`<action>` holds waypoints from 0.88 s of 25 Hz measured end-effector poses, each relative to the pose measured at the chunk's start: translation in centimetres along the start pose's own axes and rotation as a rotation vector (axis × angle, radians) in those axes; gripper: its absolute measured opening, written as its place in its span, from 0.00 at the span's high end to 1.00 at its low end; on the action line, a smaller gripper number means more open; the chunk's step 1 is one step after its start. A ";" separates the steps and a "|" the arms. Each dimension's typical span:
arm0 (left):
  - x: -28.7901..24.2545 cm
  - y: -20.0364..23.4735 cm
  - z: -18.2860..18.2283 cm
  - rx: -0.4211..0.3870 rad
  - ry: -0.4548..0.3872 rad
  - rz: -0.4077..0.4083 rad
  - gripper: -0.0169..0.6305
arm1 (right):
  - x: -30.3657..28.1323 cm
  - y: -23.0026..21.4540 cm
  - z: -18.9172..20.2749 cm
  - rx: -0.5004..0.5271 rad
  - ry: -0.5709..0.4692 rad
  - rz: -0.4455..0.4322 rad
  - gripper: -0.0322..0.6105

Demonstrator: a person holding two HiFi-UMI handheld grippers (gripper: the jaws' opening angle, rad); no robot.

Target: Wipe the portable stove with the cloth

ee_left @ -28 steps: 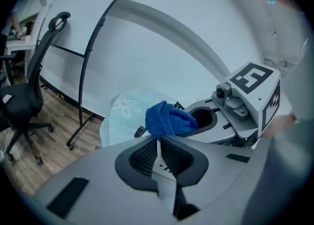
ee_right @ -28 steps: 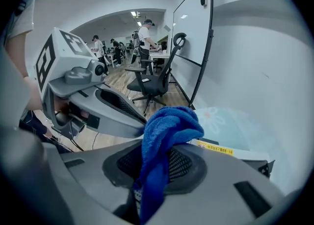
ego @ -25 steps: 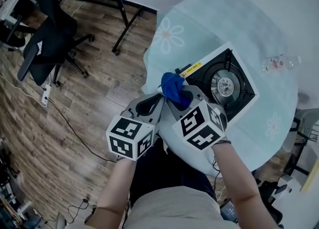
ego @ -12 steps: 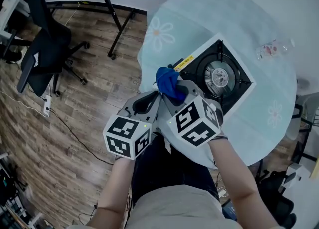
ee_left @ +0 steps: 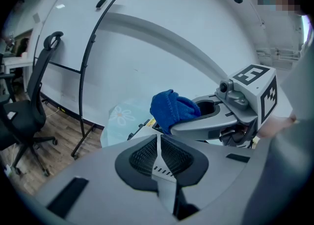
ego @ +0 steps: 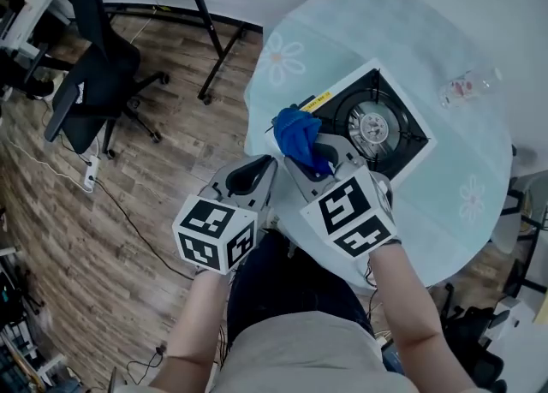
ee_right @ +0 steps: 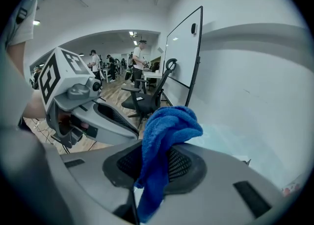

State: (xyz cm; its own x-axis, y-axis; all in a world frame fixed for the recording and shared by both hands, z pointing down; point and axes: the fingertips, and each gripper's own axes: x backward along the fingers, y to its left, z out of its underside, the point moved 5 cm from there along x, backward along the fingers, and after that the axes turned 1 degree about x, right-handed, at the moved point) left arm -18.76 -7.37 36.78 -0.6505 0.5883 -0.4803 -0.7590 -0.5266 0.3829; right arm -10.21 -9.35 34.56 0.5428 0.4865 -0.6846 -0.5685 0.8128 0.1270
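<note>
right gripper (ee_right: 156, 164) clamps the blue cloth (ee_right: 166, 130)

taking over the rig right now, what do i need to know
Right tongs: shut on the blue cloth, which bunches out past the tips.
Left tongs: shut, nothing between them, held beside the right one.
Portable stove: on the round table. The cloth is over its near-left corner; contact unclear.
Done: cloth picked up.
Left: wipe the stove top, probably with the right tongs alone.
</note>
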 end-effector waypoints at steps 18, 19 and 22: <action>6.1 -9.6 -2.1 -0.165 -0.145 0.093 0.91 | 14.6 2.8 -2.8 -0.052 -0.379 -0.033 0.78; 6.3 -10.0 -2.2 -0.171 -0.156 0.104 0.91 | 15.2 2.9 -2.9 -0.056 -0.396 -0.033 0.78; 6.8 -11.6 -2.6 -0.172 -0.181 0.191 0.93 | 16.7 3.1 -2.6 -0.073 -0.419 -0.018 0.78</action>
State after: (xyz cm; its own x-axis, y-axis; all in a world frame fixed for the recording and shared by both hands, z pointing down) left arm -14.33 1.16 27.05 -0.7869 0.5602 -0.2587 -0.6168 -0.7251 0.3062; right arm -4.47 0.44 21.66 0.7487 0.5727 -0.3338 -0.5908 0.8049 0.0559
